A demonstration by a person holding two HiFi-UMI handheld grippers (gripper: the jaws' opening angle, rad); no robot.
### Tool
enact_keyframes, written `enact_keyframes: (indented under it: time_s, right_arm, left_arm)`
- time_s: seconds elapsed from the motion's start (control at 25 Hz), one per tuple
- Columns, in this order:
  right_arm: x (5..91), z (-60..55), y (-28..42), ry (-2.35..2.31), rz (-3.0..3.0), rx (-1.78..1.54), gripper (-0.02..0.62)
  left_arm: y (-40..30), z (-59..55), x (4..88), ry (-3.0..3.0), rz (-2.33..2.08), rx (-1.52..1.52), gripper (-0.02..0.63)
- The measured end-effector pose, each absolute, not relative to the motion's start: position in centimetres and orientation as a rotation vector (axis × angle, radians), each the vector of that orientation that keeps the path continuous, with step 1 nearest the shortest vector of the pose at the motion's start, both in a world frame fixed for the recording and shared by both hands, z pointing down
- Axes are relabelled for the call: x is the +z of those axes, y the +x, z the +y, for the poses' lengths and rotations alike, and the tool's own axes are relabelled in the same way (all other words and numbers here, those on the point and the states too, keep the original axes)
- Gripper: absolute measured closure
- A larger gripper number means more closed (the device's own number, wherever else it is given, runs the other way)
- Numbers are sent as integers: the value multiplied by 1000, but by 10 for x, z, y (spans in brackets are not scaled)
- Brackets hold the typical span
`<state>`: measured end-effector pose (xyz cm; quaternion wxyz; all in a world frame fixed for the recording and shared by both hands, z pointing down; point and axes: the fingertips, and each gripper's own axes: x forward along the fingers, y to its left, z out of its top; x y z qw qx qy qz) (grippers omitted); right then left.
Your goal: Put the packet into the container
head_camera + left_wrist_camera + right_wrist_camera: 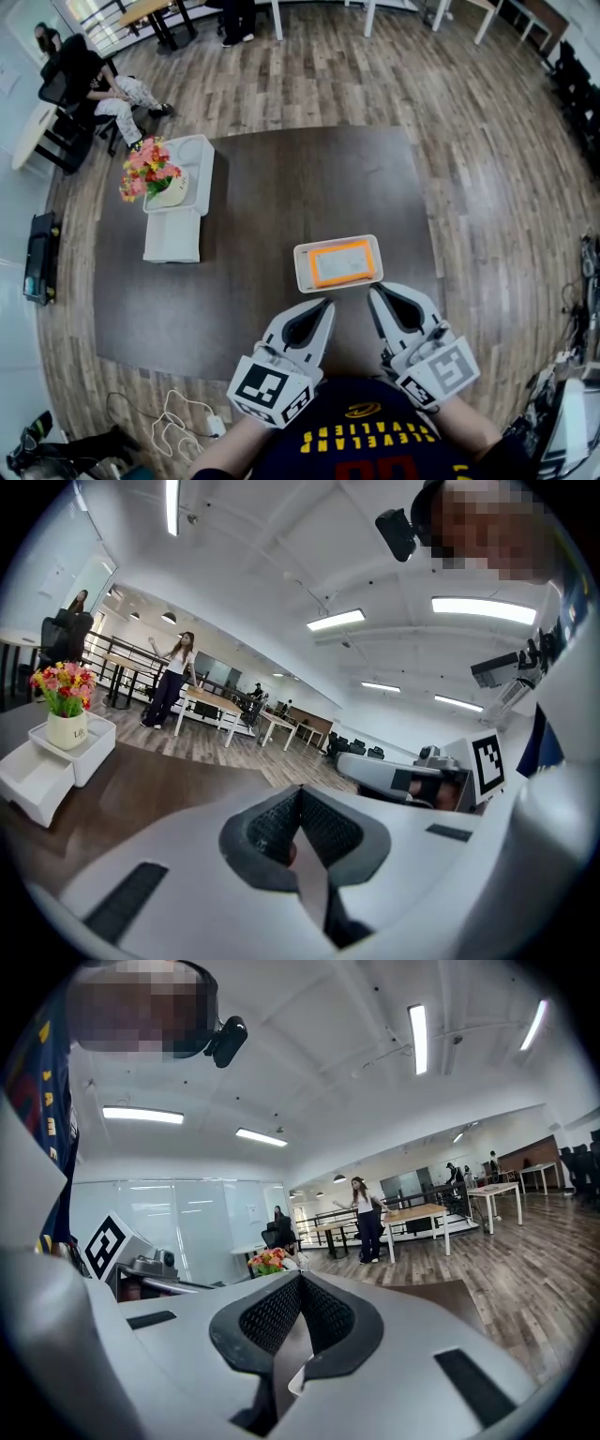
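Note:
An orange packet [341,262] lies flat inside a shallow white container [302,266] near the front of the dark brown table [272,187]. My left gripper [325,304] hovers just in front of the container's near left corner, jaws shut and empty. My right gripper [374,292] hovers by the near right corner, also shut with nothing between its pads. In the left gripper view the left gripper [300,791] shows closed jaws and the right gripper [375,766] beside it. In the right gripper view the right gripper [300,1279] is closed too.
A white drawer box [178,202] with a flower pot [155,173] on top stands at the table's left. A person sits on a chair [70,84] beyond the far left corner. Cables [178,412] lie on the wood floor by the near left.

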<state>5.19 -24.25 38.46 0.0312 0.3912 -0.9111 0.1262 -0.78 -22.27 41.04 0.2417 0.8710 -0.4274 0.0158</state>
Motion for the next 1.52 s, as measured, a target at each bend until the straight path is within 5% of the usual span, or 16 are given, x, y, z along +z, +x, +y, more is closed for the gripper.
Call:
enact_keyframes:
  time_s: [1.52]
  right_arm:
    - [389,-243,58,1243,-2790,311,586]
  left_arm:
    - [-14,-229,418,2389,-1205,64,606]
